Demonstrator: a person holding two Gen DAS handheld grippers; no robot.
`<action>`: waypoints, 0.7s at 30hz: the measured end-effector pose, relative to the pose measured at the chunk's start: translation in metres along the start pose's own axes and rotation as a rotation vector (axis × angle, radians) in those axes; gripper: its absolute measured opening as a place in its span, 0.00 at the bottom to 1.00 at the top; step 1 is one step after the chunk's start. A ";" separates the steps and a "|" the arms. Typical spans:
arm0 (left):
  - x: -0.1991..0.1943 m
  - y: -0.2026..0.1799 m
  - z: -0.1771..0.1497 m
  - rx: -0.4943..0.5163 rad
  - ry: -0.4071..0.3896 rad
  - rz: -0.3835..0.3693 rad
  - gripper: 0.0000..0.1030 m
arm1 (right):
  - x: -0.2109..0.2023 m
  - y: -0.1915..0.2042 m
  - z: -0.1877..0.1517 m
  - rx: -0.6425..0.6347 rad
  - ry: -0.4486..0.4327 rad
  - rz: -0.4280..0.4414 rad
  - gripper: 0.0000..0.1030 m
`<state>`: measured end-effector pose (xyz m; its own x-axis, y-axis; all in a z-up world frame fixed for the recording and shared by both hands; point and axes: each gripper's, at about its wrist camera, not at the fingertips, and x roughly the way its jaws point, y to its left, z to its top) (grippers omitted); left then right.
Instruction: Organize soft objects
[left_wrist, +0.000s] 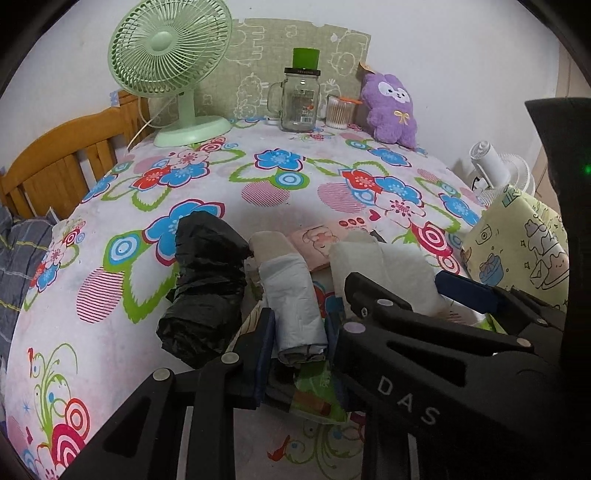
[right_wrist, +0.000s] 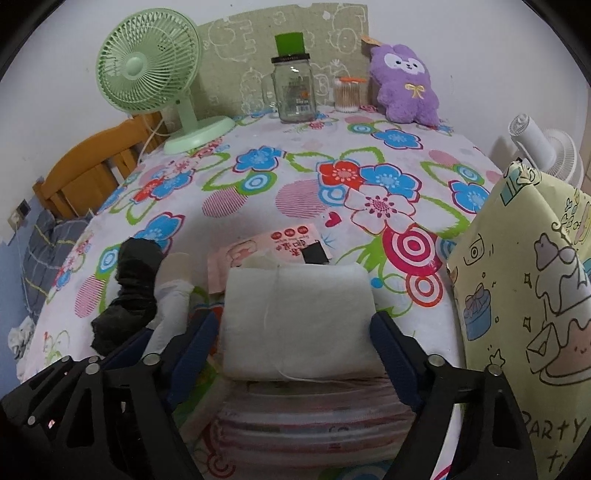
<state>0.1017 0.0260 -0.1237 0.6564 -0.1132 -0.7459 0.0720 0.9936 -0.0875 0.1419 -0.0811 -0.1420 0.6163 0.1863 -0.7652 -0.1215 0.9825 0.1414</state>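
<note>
Clamping the left gripper (left_wrist: 299, 354), fingers together on the near end of the pale grey rolled plastic bag roll (left_wrist: 295, 306), probably to keep that light roll from sliding on the flowered cloth of the worktop (left_wrist: 207, 258). Lying just left of that grey roll, touching or nearly so, the crumpled black plastic bag roll (left_wrist: 203, 288). Straddling the white folded pad of soft wadding (right_wrist: 299, 325), just right of the grey roll, the right gripper (right_wrist: 295, 343): fingers apart, one on each flank of the pad, with contact not clear enough to call. Resting under the pad, a stack of pink-striped plastic packs (right_wrist: 314, 417), so likely raising it for an easier side grip. Lying flat just beyond the pad, a pink tissue packet (right_wrist: 273, 243). Standing well right of the grey roll, a yellow cartoon-print bag (right_wrist: 517, 295), possibly the place for the soft things.
</note>
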 end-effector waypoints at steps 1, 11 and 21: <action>0.000 0.000 0.000 0.002 0.000 0.001 0.26 | 0.000 0.000 -0.001 0.003 0.001 -0.001 0.78; 0.000 -0.004 -0.002 0.005 -0.005 0.014 0.26 | -0.008 0.003 -0.002 -0.019 -0.005 0.010 0.37; -0.010 -0.004 -0.002 0.000 -0.018 0.007 0.24 | -0.018 0.010 -0.003 -0.035 -0.014 0.061 0.12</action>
<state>0.0933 0.0227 -0.1174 0.6700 -0.1061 -0.7347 0.0670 0.9943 -0.0825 0.1270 -0.0747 -0.1290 0.6173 0.2463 -0.7471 -0.1866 0.9685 0.1651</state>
